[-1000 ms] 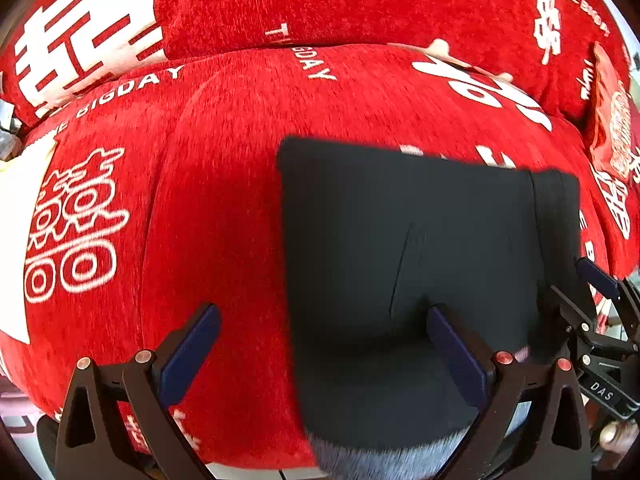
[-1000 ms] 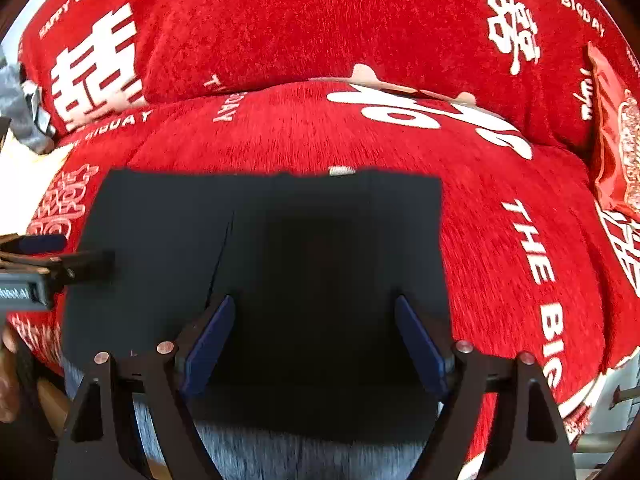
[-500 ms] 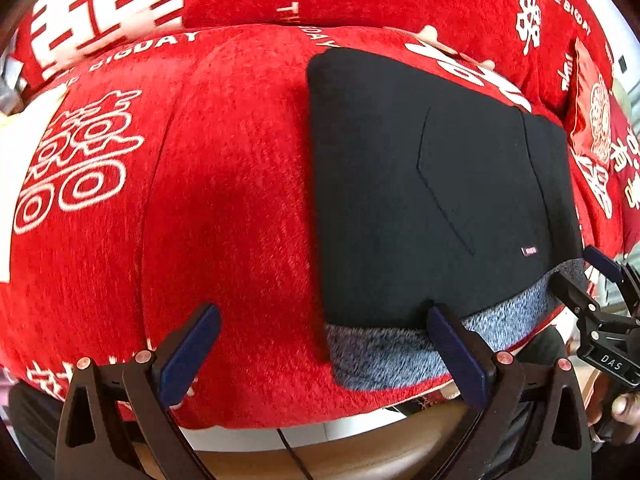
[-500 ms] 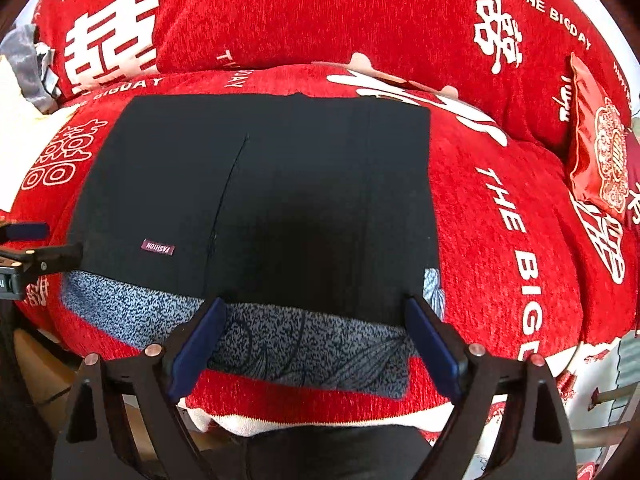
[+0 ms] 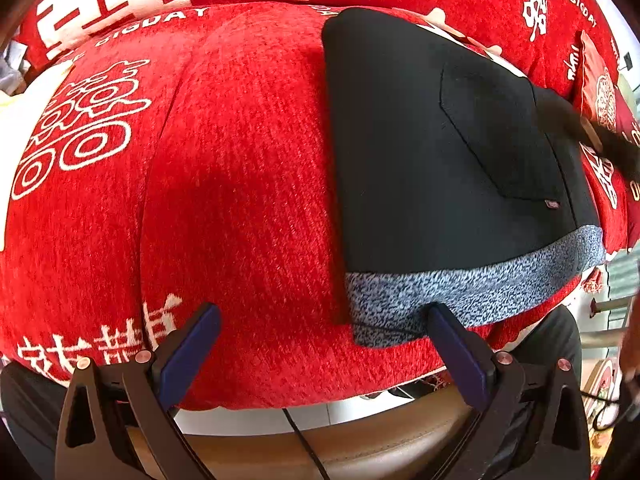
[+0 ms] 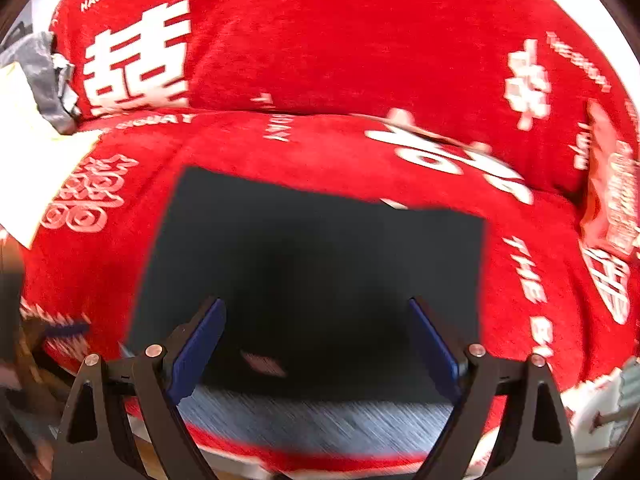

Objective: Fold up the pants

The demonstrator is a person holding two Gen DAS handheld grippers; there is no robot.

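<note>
Left hand-held gripper (image 5: 324,344): both blue-padded fingers spread wide, nothing between them. It hangs in front of the near edge of the red sofa cushion (image 5: 240,200); its right finger (image 5: 456,348) overlaps the grey band of the pants in the left wrist view, though contact cannot be judged.

Right hand-held gripper (image 6: 318,340): fingers likewise wide apart and holding nothing, poised over the near part of the pants (image 6: 312,264). This view is blurred.

Pants (image 5: 440,168): folded into a compact black rectangle lying flat on the seat cushion, to the right of the left gripper. A grey speckled band (image 5: 472,284) runs along the near edge, and a small label (image 5: 552,204) sits near the right side above it. A stitched pocket outline shows on the upper layer.

Surroundings: the red cover carries white characters and lettering; a red back cushion (image 6: 340,40) stands behind the seat. A red patterned pillow (image 5: 600,92) lies at the far right.
</note>
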